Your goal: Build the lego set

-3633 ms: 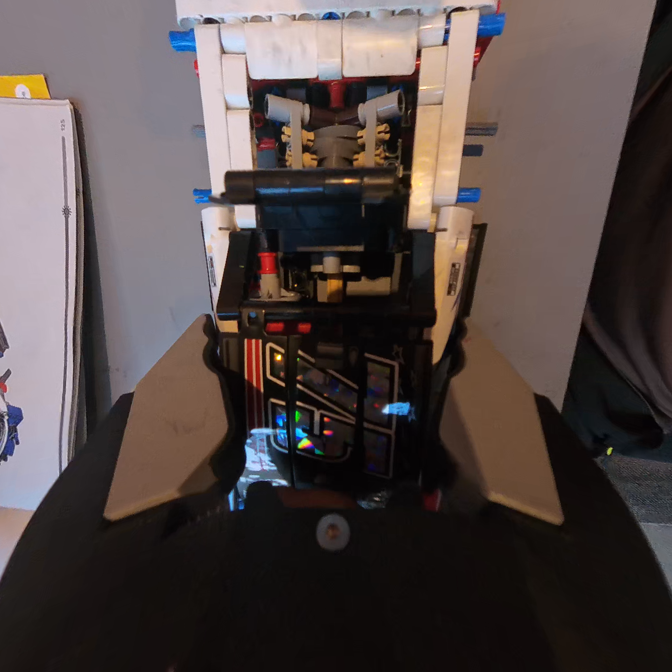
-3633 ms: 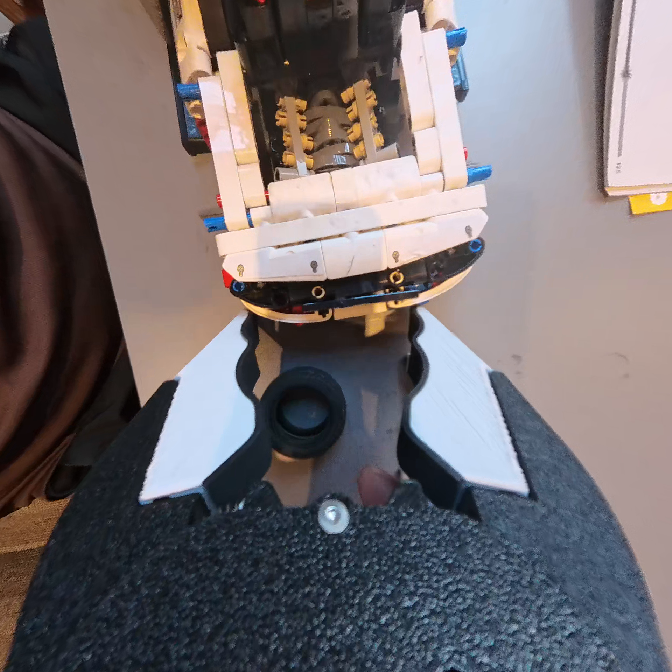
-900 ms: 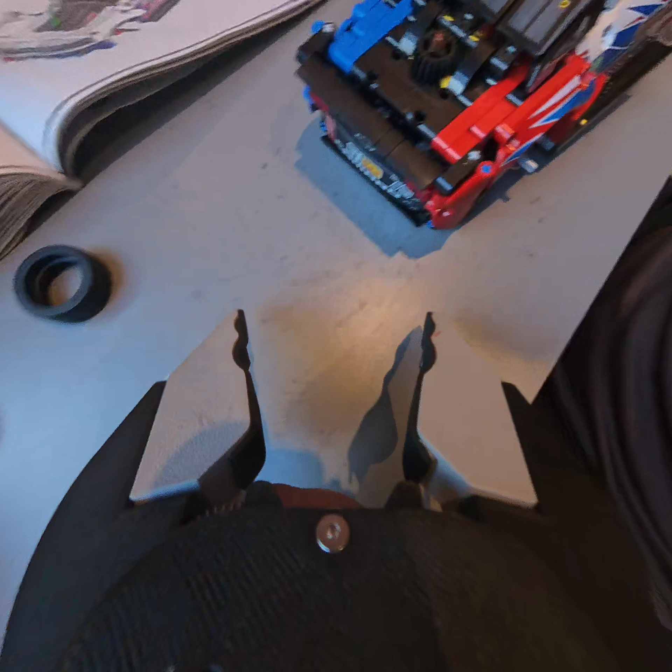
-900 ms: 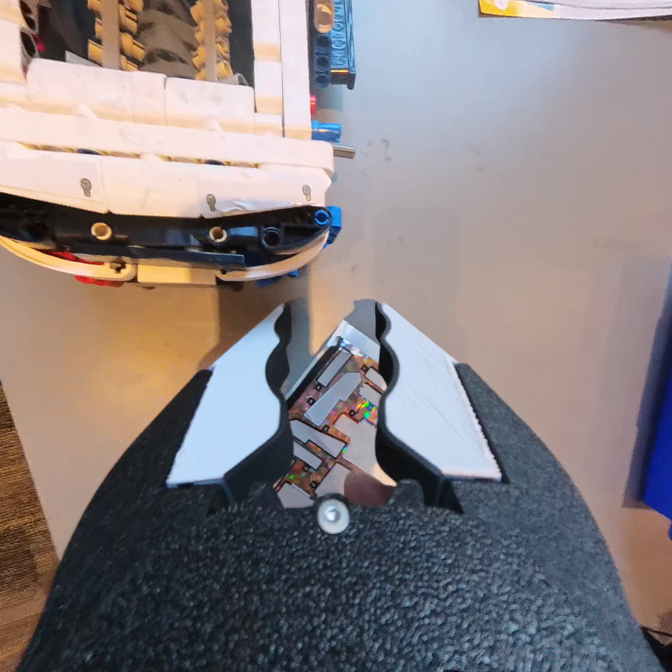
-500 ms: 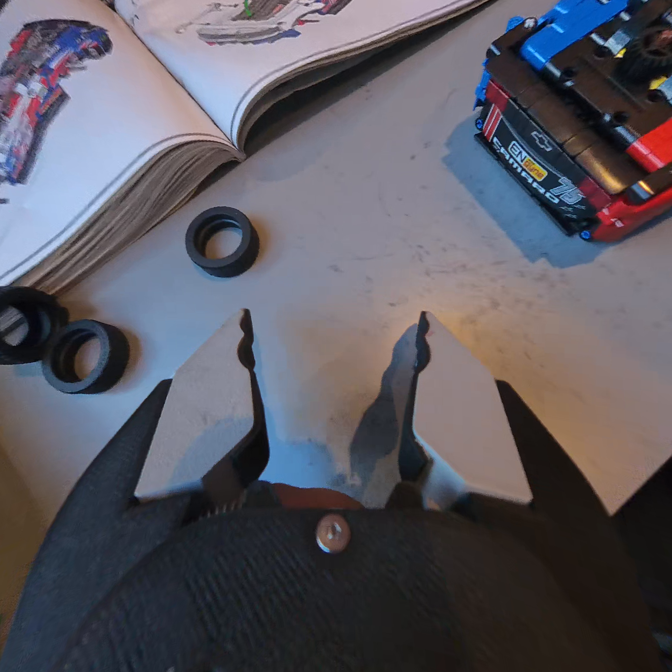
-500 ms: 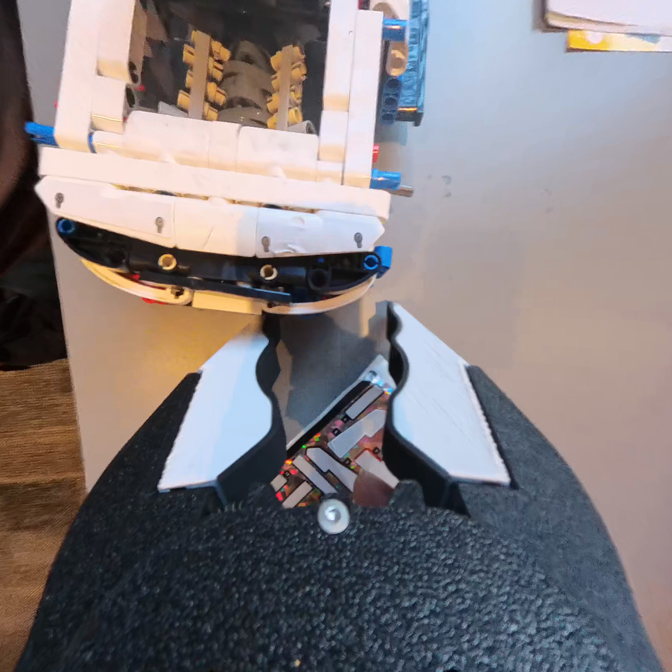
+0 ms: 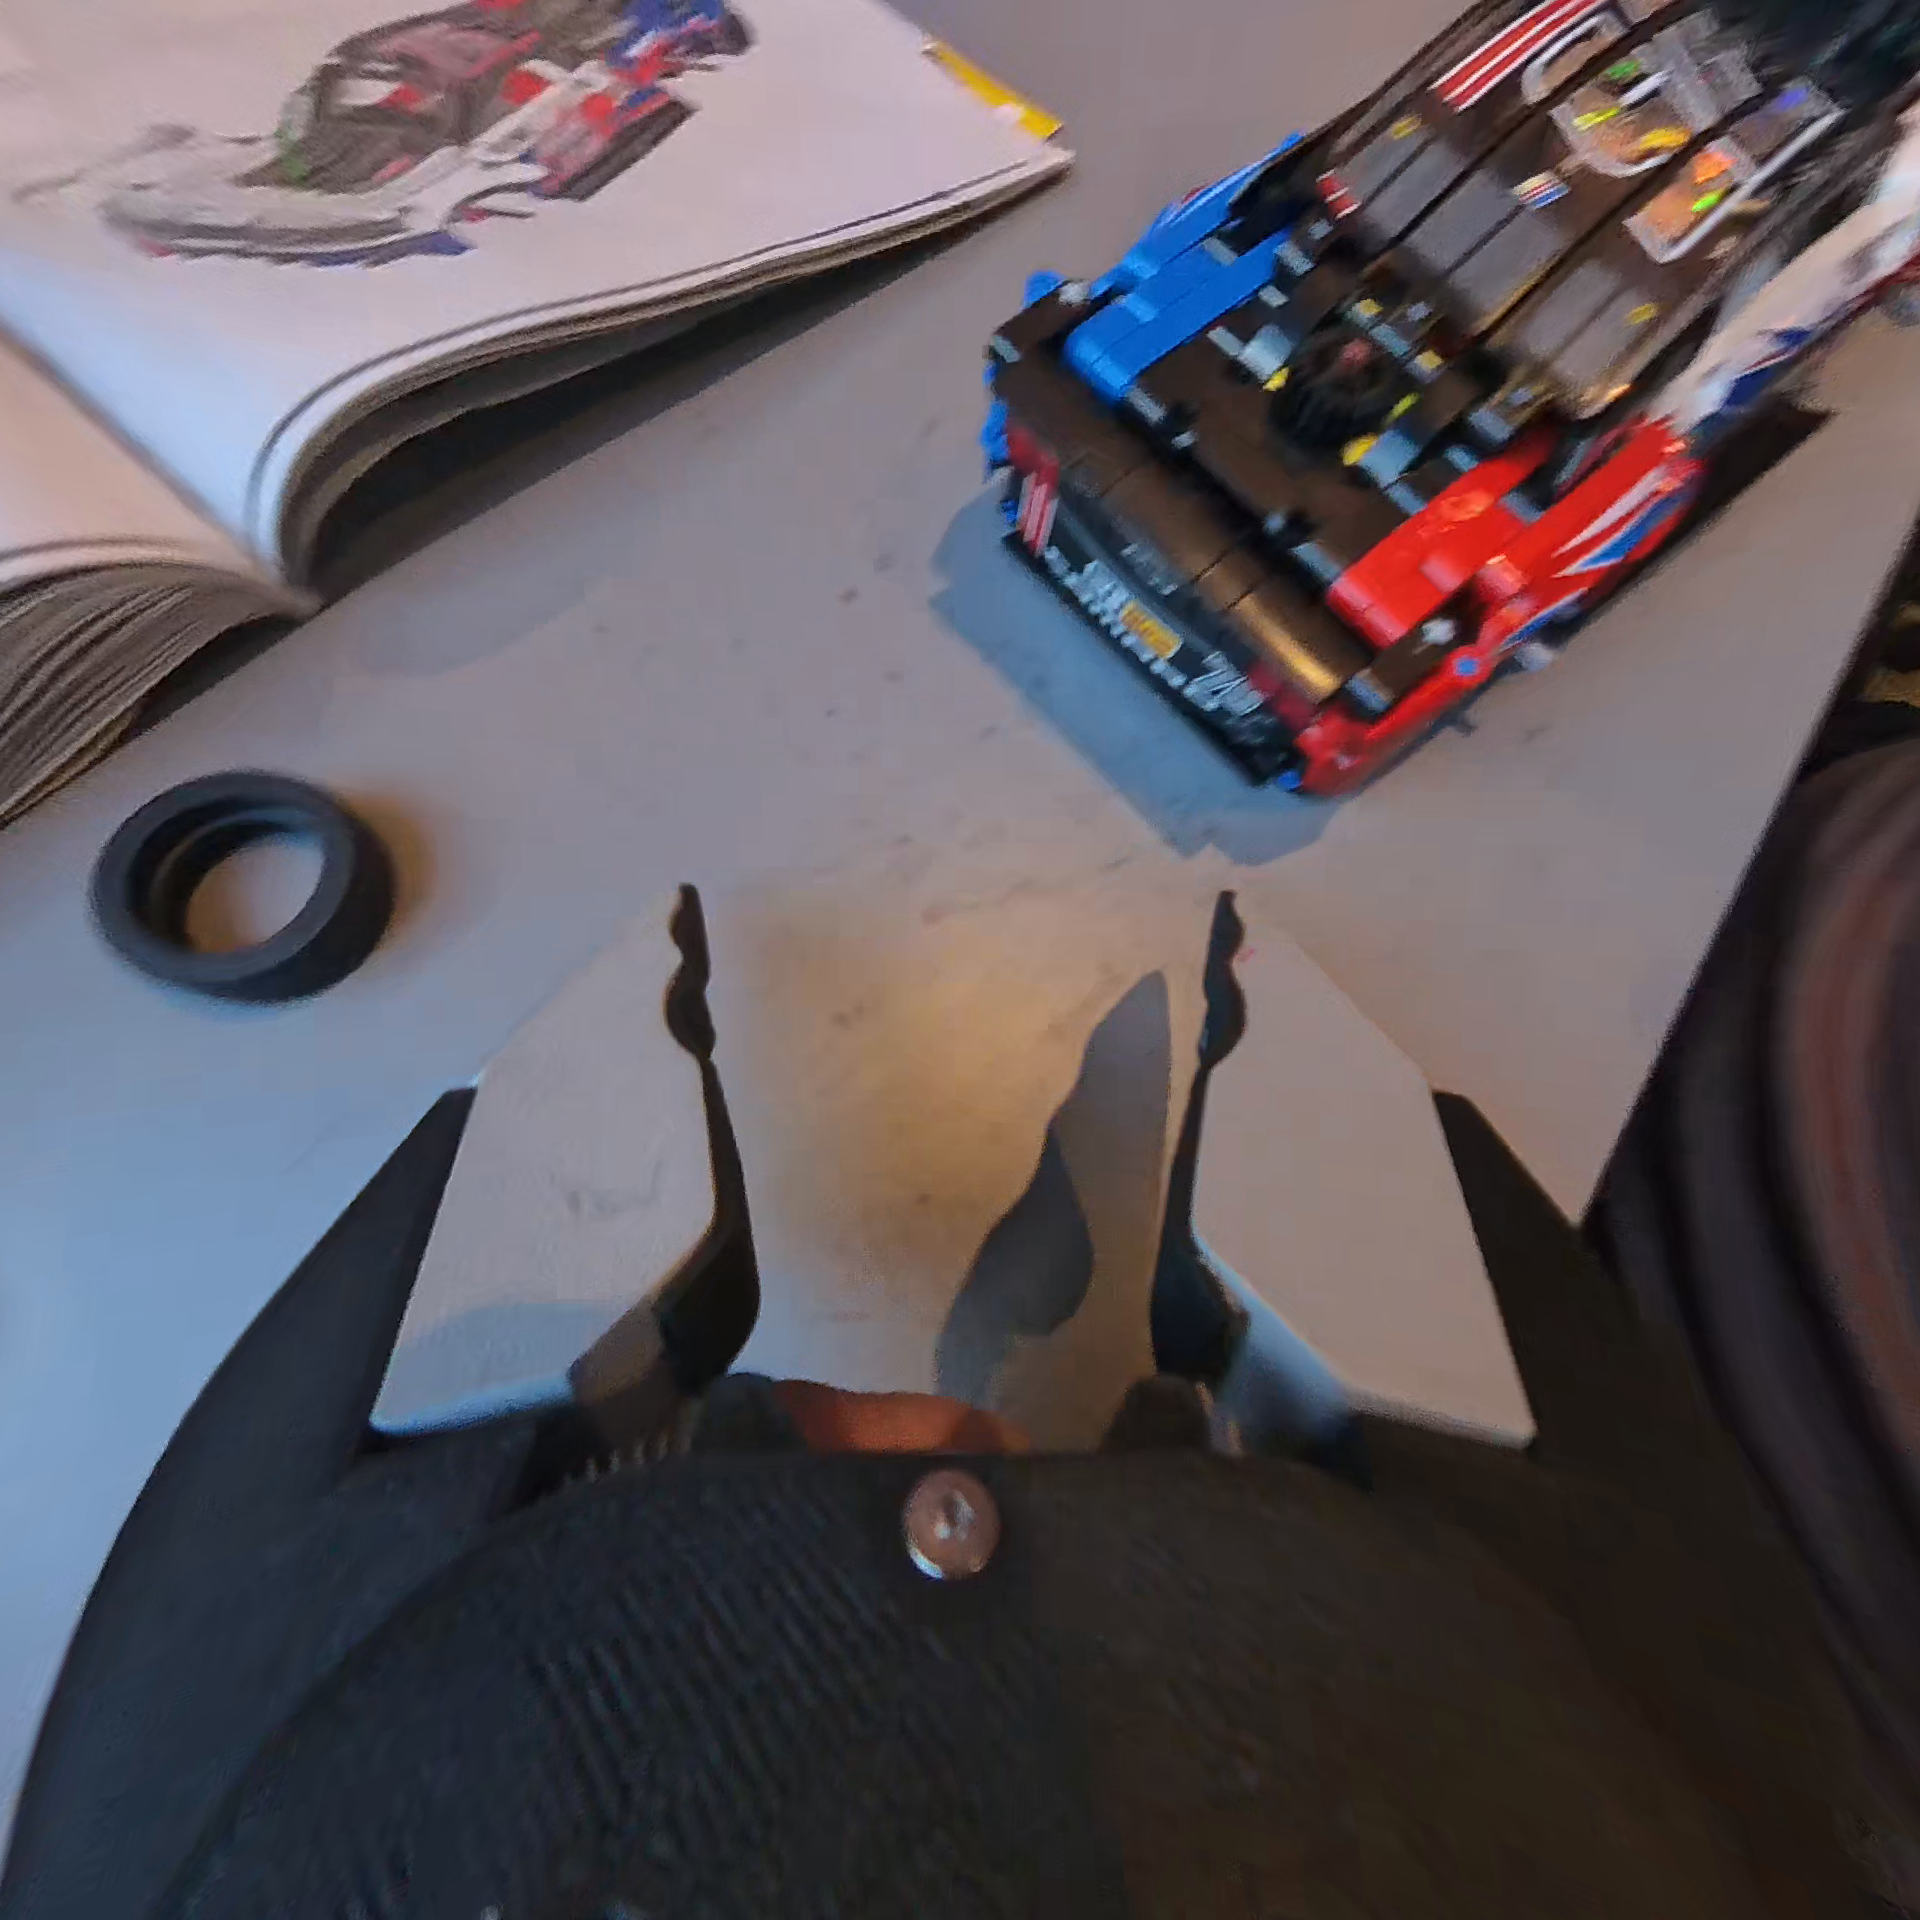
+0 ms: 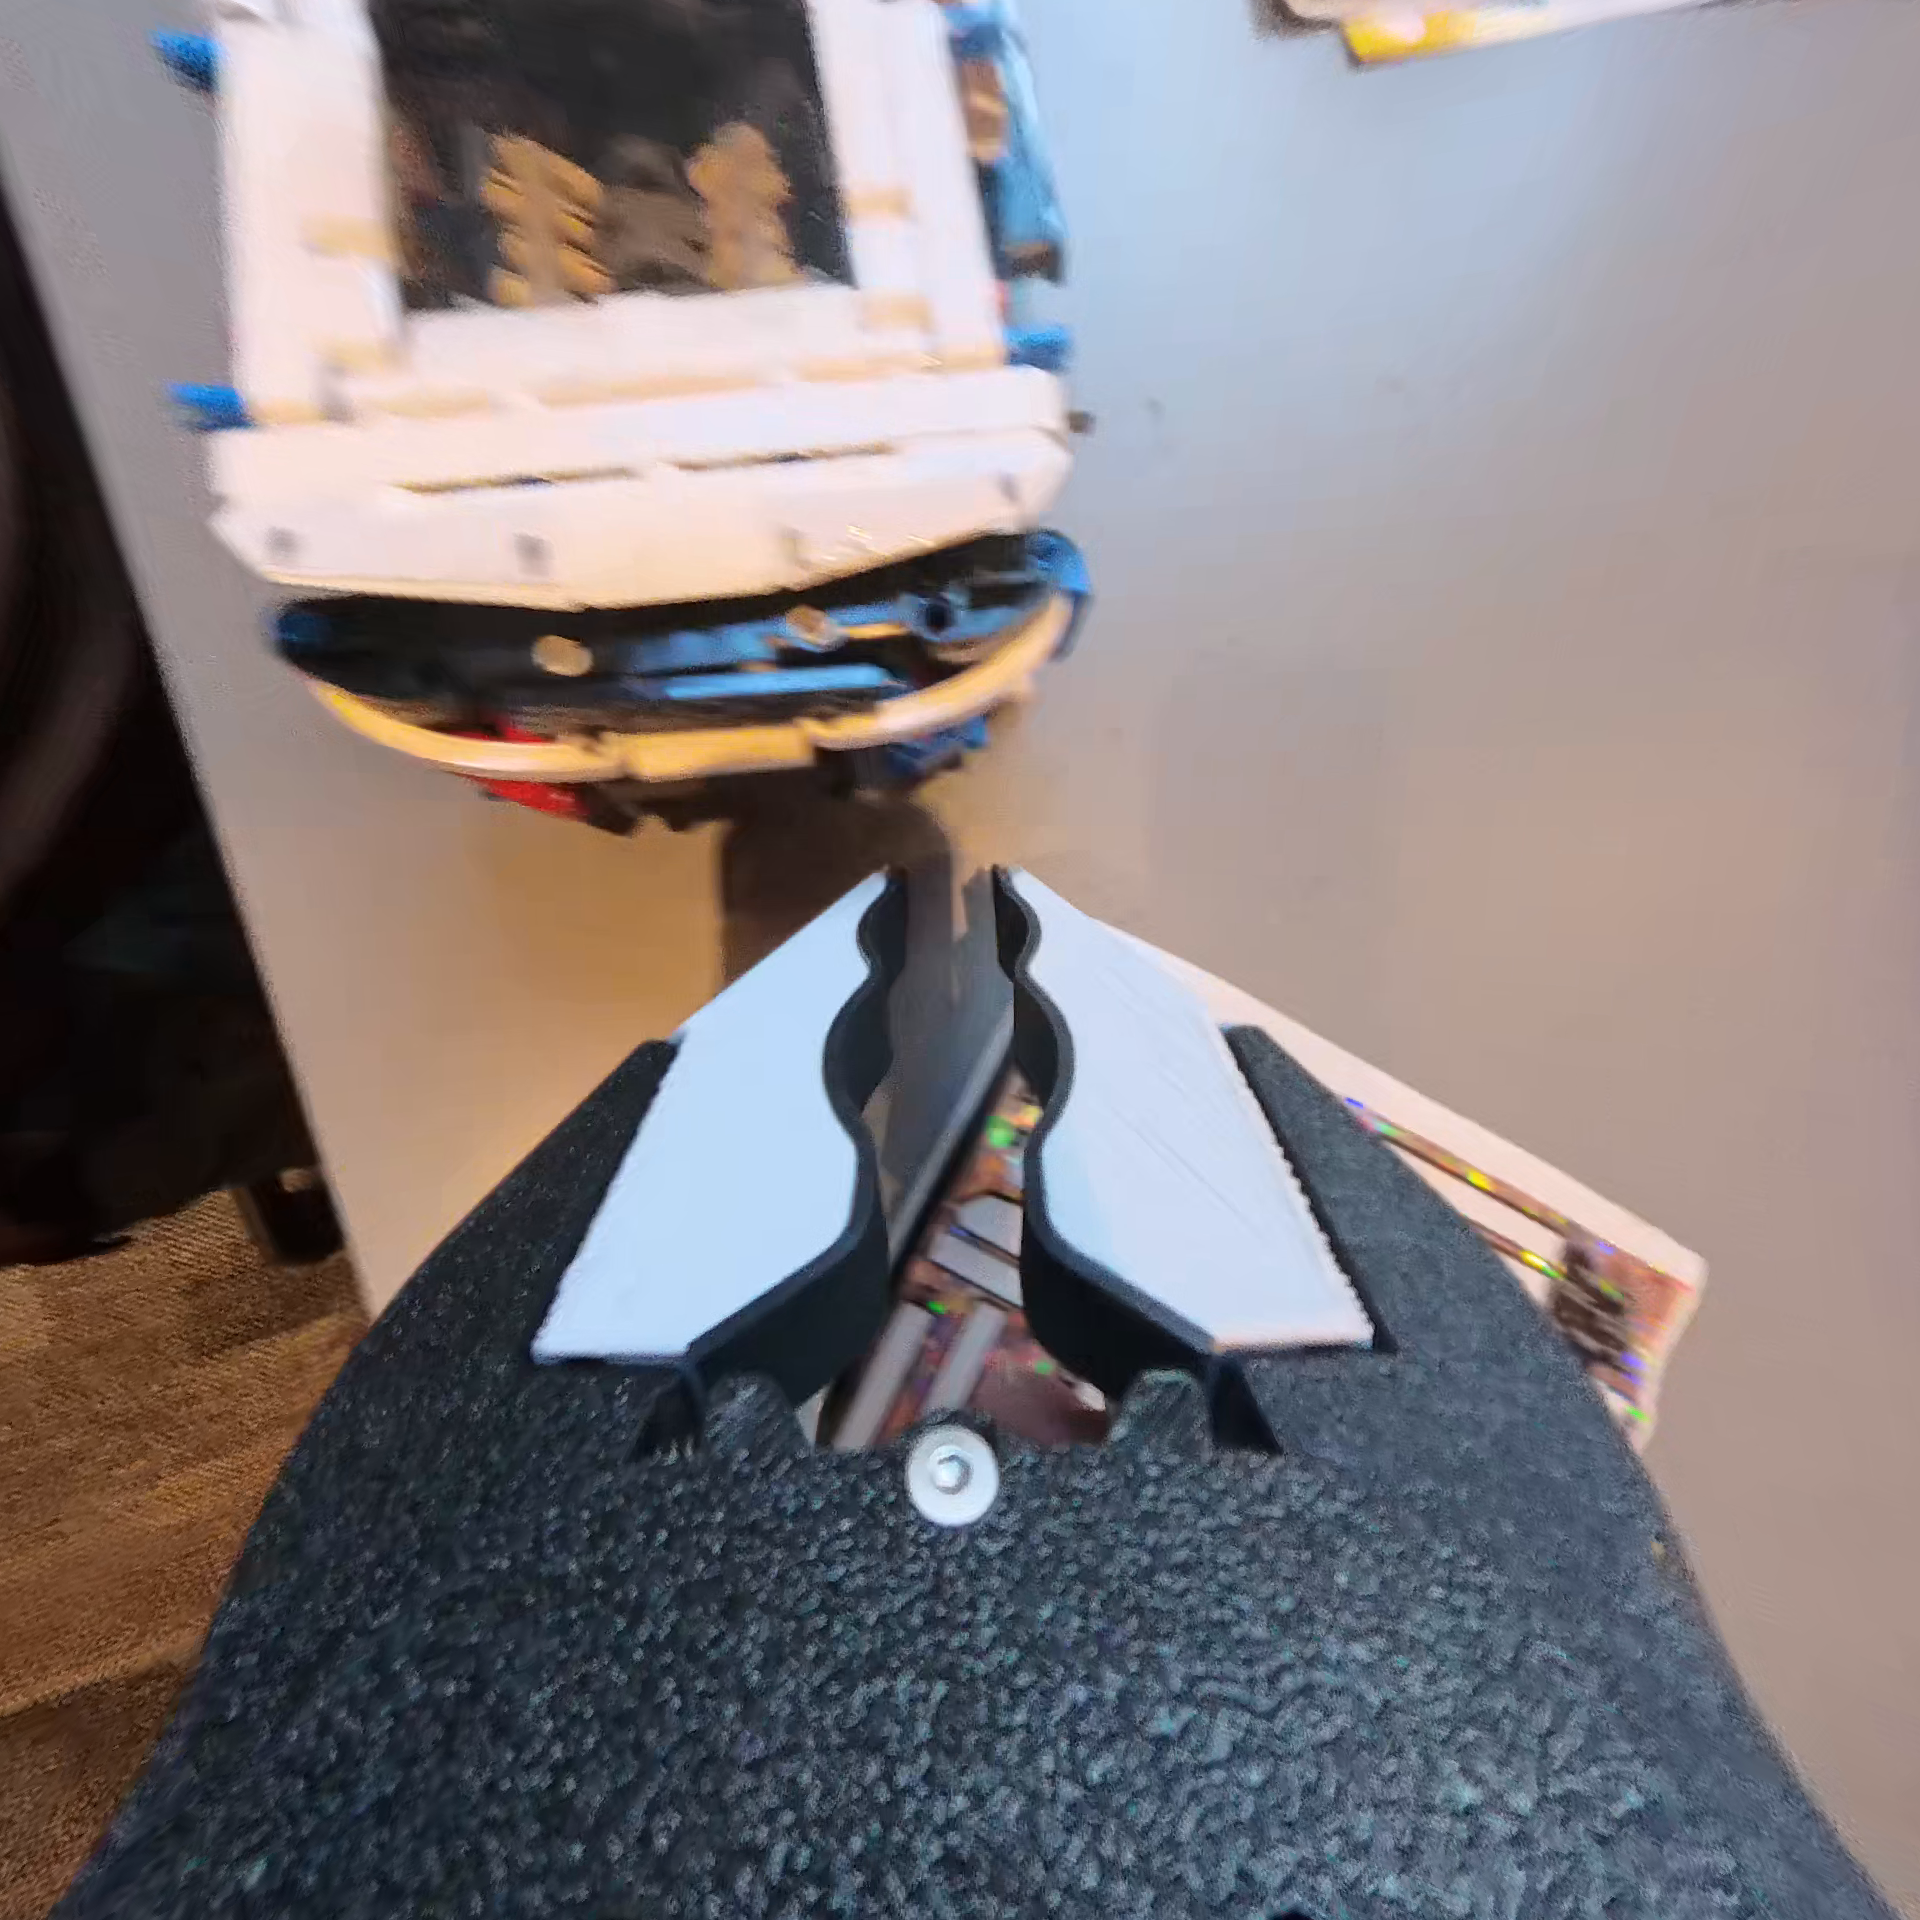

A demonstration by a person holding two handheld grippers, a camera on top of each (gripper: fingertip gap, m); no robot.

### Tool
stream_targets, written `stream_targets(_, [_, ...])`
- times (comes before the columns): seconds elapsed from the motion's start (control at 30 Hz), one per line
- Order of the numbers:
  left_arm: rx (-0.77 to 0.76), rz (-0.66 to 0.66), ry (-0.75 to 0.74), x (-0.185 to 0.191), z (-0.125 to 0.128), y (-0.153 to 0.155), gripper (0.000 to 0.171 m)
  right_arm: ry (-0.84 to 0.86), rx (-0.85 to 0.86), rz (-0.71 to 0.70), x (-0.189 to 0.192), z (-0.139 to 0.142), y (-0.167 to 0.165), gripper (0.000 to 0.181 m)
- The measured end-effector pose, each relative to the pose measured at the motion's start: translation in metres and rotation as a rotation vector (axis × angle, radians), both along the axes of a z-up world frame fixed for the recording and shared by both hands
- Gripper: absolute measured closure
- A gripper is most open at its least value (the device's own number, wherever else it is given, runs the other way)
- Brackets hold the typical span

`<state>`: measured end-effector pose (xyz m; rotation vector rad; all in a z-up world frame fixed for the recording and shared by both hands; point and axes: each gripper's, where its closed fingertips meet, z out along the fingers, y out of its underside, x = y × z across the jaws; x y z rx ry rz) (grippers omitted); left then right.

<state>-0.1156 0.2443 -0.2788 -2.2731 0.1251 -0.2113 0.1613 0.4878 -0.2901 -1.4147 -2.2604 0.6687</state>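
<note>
The lego car point(image 7: 1382, 416), black with blue and red panels, stands on the grey table point(image 7: 727, 675) ahead and to the right of my left gripper point(image 7: 951, 904), which is open and empty above bare table. A loose black tyre point(image 7: 244, 883) lies to its left. In the right wrist view the car's white front point(image 8: 644, 468) is just ahead, blurred. My right gripper point(image 8: 943, 883) is closed to a narrow gap, with a corner of a shiny sticker sheet point(image 8: 1538, 1236) between its fingers. The rest of the sheet sticks out to the right.
An open instruction book point(image 7: 364, 208) lies at the far left of the table. The table edge point(image 7: 1766, 831) runs close on the right, with a person's dark clothing beyond it. Brown carpet point(image 8: 135, 1507) shows below the table's left edge. Tip to tip, the grippers are about 40 cm apart.
My left gripper let go of the car and pulled back, and its view has swung right from the tyres to the car. My right gripper's fingers have closed in around the sticker sheet.
</note>
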Motion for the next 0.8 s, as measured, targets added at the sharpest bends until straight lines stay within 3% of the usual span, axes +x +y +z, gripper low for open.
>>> stream_targets(0.13, [-0.011,-0.106,-0.11,0.018,0.005,0.022,0.076,0.016,-0.052,0.029,0.005,-0.006,-0.029,0.16])
stream_targets(0.23, [-0.089,-0.207,-0.286,0.042,0.002,0.032,0.071,0.039,-0.173,0.02,-0.001,-0.011,-0.04,0.15])
stream_targets(0.37, [-0.113,-0.352,-0.427,0.07,0.006,0.035,0.094,0.069,-0.208,0.04,-0.008,-0.012,-0.045,0.153])
stream_targets(0.43, [-0.139,-0.389,-0.431,0.077,0.004,0.033,0.102,0.076,-0.205,0.062,-0.01,-0.012,-0.053,0.165])
stream_targets(0.5, [-0.131,-0.401,-0.363,0.074,0.0,0.03,0.102,0.086,-0.177,0.064,-0.013,-0.012,-0.056,0.165])
stream_targets(0.6, [-0.145,-0.411,-0.378,0.072,0.0,0.02,0.107,0.099,-0.152,0.045,-0.02,-0.011,-0.057,0.166])
stream_targets(0.67, [-0.149,-0.406,-0.382,0.068,-0.001,0.012,0.117,0.108,-0.141,0.04,-0.025,-0.01,-0.06,0.181])
stream_targets(0.8, [-0.13,-0.377,-0.371,0.061,-0.002,0.006,0.116,0.136,-0.117,0.063,-0.034,-0.003,-0.069,0.181])
